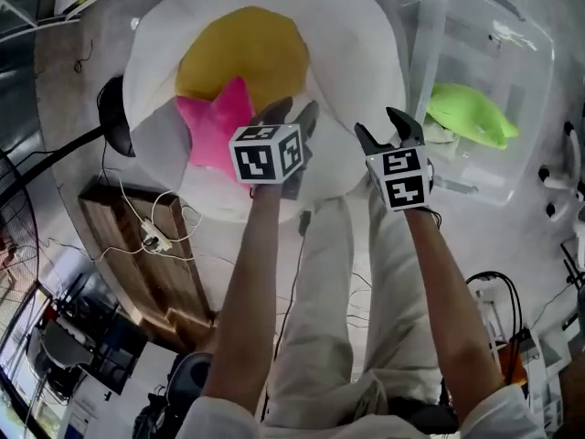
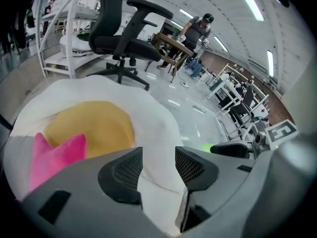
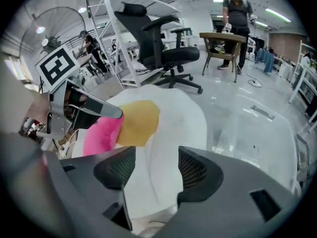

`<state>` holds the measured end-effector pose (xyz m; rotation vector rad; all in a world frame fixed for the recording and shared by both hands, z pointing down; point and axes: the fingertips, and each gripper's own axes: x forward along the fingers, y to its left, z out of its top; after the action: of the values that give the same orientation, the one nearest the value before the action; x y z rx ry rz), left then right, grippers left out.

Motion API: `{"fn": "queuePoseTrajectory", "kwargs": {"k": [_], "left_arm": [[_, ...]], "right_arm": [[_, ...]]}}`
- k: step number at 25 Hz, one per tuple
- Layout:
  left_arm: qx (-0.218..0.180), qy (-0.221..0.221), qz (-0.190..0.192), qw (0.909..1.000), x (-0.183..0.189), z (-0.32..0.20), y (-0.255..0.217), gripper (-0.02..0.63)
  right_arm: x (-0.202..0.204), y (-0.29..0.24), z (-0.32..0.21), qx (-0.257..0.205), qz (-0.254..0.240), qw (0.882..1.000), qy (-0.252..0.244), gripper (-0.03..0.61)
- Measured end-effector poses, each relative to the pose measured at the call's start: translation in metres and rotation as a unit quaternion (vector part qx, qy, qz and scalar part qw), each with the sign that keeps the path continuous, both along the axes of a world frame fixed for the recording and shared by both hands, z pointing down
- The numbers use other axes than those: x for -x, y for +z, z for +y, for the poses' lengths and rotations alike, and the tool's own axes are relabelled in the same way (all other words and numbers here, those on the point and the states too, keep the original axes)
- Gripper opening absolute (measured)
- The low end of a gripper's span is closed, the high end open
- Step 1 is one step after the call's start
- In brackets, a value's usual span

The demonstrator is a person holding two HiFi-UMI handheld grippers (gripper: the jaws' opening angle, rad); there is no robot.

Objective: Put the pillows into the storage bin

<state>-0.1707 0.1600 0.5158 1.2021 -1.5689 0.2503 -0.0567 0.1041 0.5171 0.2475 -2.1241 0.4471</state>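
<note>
Head view. Three pillows counted: one egg pillow (image 1: 356, 53), white with a yellow centre; one pink star pillow (image 1: 215, 126); one green pillow (image 1: 471, 117). One bin (image 1: 530, 53), clear plastic, on the floor just right of the egg pillow. The bin holds the green pillow only. The egg pillow lies flat on the floor and the star pillow rests on its left part, overlapping the yellow. Two tongs, one per hand, each with a marker cube. Left tongs (image 1: 294, 112) are over the near edge of the egg pillow, just right of the star. Right tongs (image 1: 382, 126) are at the pillow's near right edge, between pillow and bin. The two are near each other, not touching.

Left gripper view. Left tongs (image 2: 158, 167) released: jaws apart, nothing pinched, white pillow cloth showing through the gap beyond them. The star pillow shows at the far left and the yellow centre above it. One black office chair (image 2: 124, 29) stands behind the pillow.

Right gripper view. Right tongs (image 3: 156, 170) released: jaws wide apart, empty, with the egg pillow beyond the gap. The star pillow sits left of the yellow, with the left tongs over it. One chair and one standing person (image 3: 237, 14) are farther back.
</note>
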Motion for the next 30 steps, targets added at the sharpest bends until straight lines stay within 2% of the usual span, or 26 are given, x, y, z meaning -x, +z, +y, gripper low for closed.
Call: {"fn": "queuePoseTrajectory", "kwargs": {"k": [6, 16, 18, 23, 30], "left_arm": [[0.012, -0.064, 0.0, 0.9979, 0.051, 0.078, 0.012, 0.218], [0.048, -0.105, 0.001, 0.9933, 0.095, 0.196, 0.038, 0.224], [0.059, -0.094, -0.002, 0.9938, 0.102, 0.215, 0.044, 0.237], [0.108, -0.012, -0.02, 0.9938, 0.116, 0.254, 0.067, 0.276], [0.191, 0.047, -0.008, 0.9805, 0.145, 0.324, 0.101, 0.316]], "right_arm": [[0.046, 0.013, 0.068, 0.015, 0.015, 0.995, -0.095, 0.284], [0.089, 0.035, 0.164, 0.027, 0.045, 0.974, -0.221, 0.299], [0.098, 0.035, 0.181, 0.023, 0.045, 0.968, -0.247, 0.302], [0.108, 0.049, 0.214, 0.008, 0.059, 0.941, -0.334, 0.317], [0.117, 0.085, 0.239, 0.006, 0.084, 0.922, -0.379, 0.347]]}}
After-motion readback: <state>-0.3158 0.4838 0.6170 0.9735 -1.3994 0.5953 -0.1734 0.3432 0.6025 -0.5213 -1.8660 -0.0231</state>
